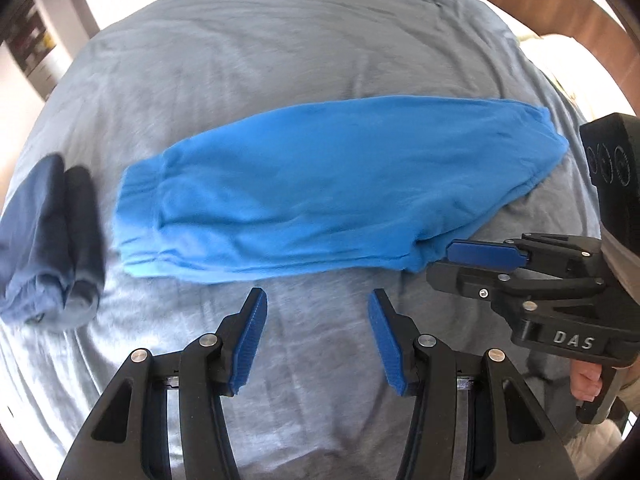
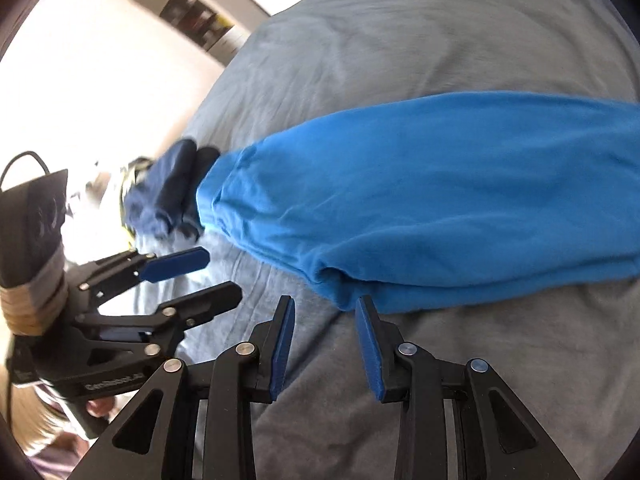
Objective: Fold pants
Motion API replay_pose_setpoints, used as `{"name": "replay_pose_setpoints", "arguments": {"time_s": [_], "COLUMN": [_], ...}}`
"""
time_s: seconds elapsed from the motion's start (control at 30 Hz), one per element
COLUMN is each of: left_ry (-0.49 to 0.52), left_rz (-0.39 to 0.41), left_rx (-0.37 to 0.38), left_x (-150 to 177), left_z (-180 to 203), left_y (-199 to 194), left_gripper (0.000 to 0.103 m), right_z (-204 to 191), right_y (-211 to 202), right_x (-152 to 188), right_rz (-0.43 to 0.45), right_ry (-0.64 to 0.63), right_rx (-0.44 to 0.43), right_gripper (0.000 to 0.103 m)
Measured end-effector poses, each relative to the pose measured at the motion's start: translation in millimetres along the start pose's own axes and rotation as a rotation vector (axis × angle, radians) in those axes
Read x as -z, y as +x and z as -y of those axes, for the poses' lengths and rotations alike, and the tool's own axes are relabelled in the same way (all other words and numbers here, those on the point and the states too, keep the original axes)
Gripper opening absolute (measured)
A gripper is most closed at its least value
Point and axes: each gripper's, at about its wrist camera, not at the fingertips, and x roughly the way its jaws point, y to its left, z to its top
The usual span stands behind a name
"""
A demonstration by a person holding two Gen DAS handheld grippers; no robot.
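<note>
On the grey bedspread (image 1: 280, 80) our blue pants (image 1: 320, 184) lie halved lengthwise; left gripper (image 1: 316, 300) and right gripper (image 2: 324, 308) gape wide, empty; we should pinch both layers together.

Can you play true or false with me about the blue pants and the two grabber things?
1. The blue pants lie stretched out long on the grey bed cover. True.
2. The left gripper is squeezing the pants. False: its jaws are open and it sits above the bare cover, just short of the pants' near edge.
3. A dark blue folded bundle lies past one end of the pants. True.
4. The pants are red. False: they are bright blue.
5. The right gripper is open, right at the edge of the pants. True.
6. The dark bundle lies on top of the pants. False: it rests on the cover beside them.
</note>
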Motion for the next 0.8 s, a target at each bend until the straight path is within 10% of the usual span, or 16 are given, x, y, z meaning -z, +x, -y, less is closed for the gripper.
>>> {"name": "replay_pose_setpoints", "arguments": {"time_s": [0.6, 0.7, 0.8], "left_ry": [-0.201, -0.214, -0.179], "left_rz": [0.077, 0.121, 0.146], "left_rx": [-0.081, -0.111, -0.133], "left_x": [18.5, 12.9, 6.5], "left_z": [-104.0, -124.4, -130.9], "left_y": [17.6, 19.4, 26.2], "left_gripper": [0.055, 0.057, 0.058], "right_z": [-28.3, -38.5, -50.4], "right_y": [53.0, 55.0, 56.5], "right_x": [-22.0, -15.3, -3.3], "right_rz": [0.019, 0.016, 0.008], "right_ry": [-0.082, -0.087, -0.082], "right_rx": [0.169, 0.200, 0.230], "right_gripper": [0.034, 0.012, 0.012]}}
